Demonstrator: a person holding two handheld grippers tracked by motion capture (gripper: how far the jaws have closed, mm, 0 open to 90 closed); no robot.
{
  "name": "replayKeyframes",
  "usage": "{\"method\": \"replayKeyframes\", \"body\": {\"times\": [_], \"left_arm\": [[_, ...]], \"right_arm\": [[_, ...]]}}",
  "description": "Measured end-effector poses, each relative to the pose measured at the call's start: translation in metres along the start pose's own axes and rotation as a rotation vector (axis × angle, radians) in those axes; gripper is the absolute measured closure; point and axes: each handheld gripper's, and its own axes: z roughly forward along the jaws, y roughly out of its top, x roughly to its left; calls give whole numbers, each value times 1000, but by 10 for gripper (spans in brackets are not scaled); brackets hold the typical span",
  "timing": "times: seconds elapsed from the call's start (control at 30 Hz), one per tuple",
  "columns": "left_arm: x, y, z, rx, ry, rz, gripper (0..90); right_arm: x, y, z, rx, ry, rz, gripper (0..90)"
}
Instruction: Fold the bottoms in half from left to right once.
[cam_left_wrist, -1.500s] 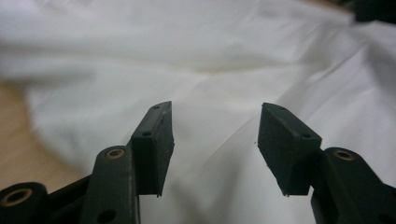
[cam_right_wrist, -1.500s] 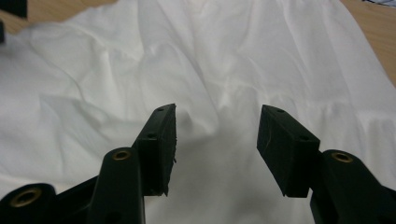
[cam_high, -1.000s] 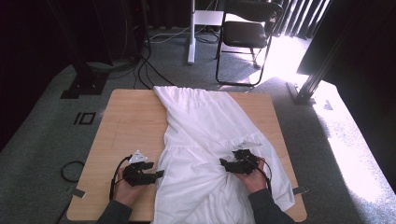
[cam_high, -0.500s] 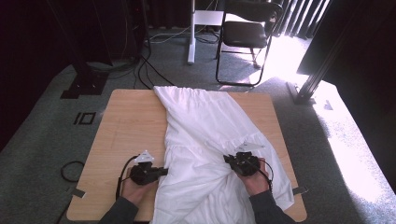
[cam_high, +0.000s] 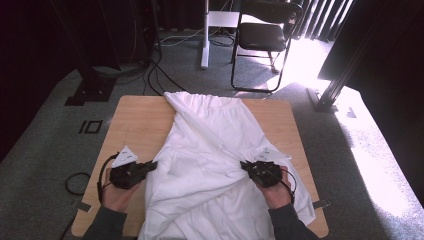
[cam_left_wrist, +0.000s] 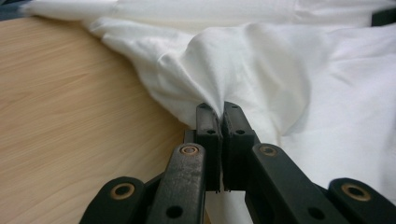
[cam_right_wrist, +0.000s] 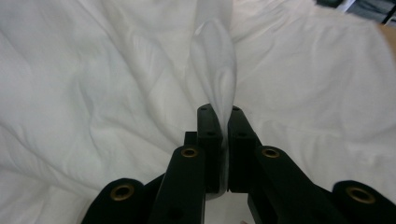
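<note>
Left tongs (cam_high: 152, 165) clamped on a pinch of the white cloth (cam_high: 215, 150) at its left edge, jaws having just closed, fabric caught between them. In the left gripper view, same tongs (cam_left_wrist: 220, 109) with pads pressed together and a peak of cloth drawn up out of the nip, folds fanning away ahead and to the right of the tips. Bare wooden counter (cam_left_wrist: 70, 121) to the left of those tips, cloth edge running diagonally past them.

Right tongs (cam_high: 245, 165) likewise gripping the cloth, on the side opposite, jaws also just closed with fabric between. In the right gripper view, those tongs (cam_right_wrist: 223, 111) shut on a thin upright ridge of white fabric rising straight ahead of the tips, rumpled cloth spread on both sides.

From the high view, cloth stretched between the two tongs and reaching far beyond them toward the far edge of the counter (cam_high: 135, 120), narrowing there; lower part bunched just behind and between the hands. A taut crease pulled from the right tongs toward the cloth's middle. Tongs well apart, each pointing inward at the other.
</note>
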Motion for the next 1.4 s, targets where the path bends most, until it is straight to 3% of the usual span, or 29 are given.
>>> {"method": "replayKeyframes", "body": {"times": [0.07,0.13,0.2,0.23,0.27,0.3,0.33,0.4,0.47,0.53,0.6,0.7,0.73,0.77,0.83,0.9,0.93,1.1,1.13,1.27,1.4], "left_arm": [[-14,8,7,-31,-66,35,874],[-25,13,15,-59,-104,59,797],[-30,14,25,-51,-112,56,700],[-30,12,30,-42,-110,44,675],[-30,12,30,-42,-110,44,644],[-30,12,30,-42,-110,44,644],[-31,2,48,14,-105,22,604],[-29,-8,62,70,-84,22,527],[-27,-14,69,89,-81,-1,474],[-20,-28,87,140,-44,-45,410],[-19,-34,97,158,-56,-57,404],[-20,-36,102,172,-51,-50,406],[-26,-39,115,213,-42,-10,462],[-28,-40,118,226,-31,2,503],[-31,-41,123,243,-1,35,603],[-31,-41,123,243,-1,35,653],[-28,-40,125,245,24,34,741],[-20,-38,126,245,46,28,772],[-8,-35,125,251,81,25,772],[17,-28,124,270,161,13,780],[44,-21,127,276,215,-27,794]], "right_arm": [[-9,4,-18,-64,-27,13,866],[-18,7,-40,-129,-128,16,866],[-33,6,-58,-166,-221,28,866],[-45,3,-62,-159,-261,46,866],[-45,3,-62,-159,-261,46,866],[-59,-2,-64,-143,-269,98,866],[-84,-18,-59,-83,-285,170,864],[-102,-38,-44,-7,-282,211,859],[-115,-59,-27,62,-284,249,852],[-123,-75,-15,102,-290,286,836],[-127,-87,-8,132,-286,311,815],[-127,-90,-5,150,-288,310,795],[-126,-98,4,204,-305,294,731],[-126,-100,7,219,-308,295,714],[-124,-102,9,213,-321,292,704],[-124,-102,10,211,-326,286,704],[-123,-101,12,212,-329,281,707],[-123,-96,20,215,-328,286,711],[-123,-96,20,215,-328,286,709],[-120,-86,35,211,-315,264,682],[-121,-77,48,216,-295,234,673]]}}
